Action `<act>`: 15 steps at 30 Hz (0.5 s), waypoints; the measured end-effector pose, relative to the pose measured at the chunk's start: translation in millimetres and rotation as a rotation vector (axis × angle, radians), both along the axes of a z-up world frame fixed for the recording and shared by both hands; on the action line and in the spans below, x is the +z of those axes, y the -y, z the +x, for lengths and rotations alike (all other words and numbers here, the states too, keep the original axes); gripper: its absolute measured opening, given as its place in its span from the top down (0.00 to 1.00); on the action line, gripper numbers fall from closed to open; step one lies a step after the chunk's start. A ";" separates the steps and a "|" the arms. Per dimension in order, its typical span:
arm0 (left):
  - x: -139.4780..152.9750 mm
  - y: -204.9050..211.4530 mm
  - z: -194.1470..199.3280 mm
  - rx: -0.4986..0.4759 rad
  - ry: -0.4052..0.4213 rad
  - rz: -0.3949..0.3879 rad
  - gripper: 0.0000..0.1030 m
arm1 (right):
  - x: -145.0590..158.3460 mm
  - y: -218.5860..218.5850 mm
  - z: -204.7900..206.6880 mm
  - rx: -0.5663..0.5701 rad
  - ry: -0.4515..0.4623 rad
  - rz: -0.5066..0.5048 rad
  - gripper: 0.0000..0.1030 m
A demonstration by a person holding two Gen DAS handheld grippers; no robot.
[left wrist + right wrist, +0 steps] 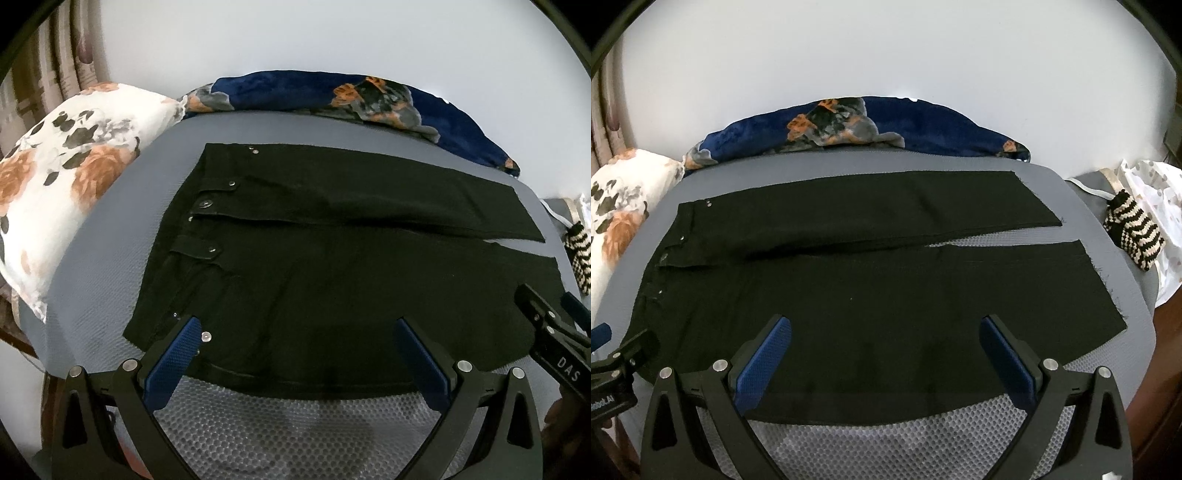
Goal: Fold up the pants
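While the black pants (849,280) lay flat across the grey mesh bed cover (886,435), waistband to my left and both legs running right, my left gripper (299,332) hung spread wide over the near waist corner, gripping nothing. My right gripper (886,332) hovered equally released over the near leg, its blue pads (764,365) above the cloth's front edge. Silver snaps (205,203) dotted the waistband. Beyond the pants sat a navy floral blanket (923,125); a white floral pillow (74,177) lay left, and a striped knitted piece (1134,236) lay right. Nothing blocked the cloth.
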State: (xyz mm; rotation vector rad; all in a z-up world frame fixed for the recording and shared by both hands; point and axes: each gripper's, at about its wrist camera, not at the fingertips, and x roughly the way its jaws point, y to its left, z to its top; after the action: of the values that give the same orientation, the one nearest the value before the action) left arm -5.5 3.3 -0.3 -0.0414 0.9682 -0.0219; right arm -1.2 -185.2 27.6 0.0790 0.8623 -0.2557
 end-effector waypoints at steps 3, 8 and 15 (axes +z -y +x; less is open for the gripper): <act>-1.5 -0.7 0.1 0.004 -0.006 0.002 0.00 | -1.7 1.0 0.3 0.000 -0.011 0.006 0.02; -2.6 -1.1 0.9 0.006 -0.012 0.003 0.00 | -3.4 2.7 1.4 -0.002 -0.019 0.013 0.02; -4.2 -1.3 2.5 0.009 -0.018 0.003 0.00 | -3.5 1.8 2.2 -0.001 -0.022 0.014 0.02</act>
State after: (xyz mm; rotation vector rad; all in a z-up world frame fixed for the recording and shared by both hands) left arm -3.0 4.6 -4.4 -0.0430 0.9862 -0.0119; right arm 1.1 -187.0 24.1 0.0900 0.8862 -0.2522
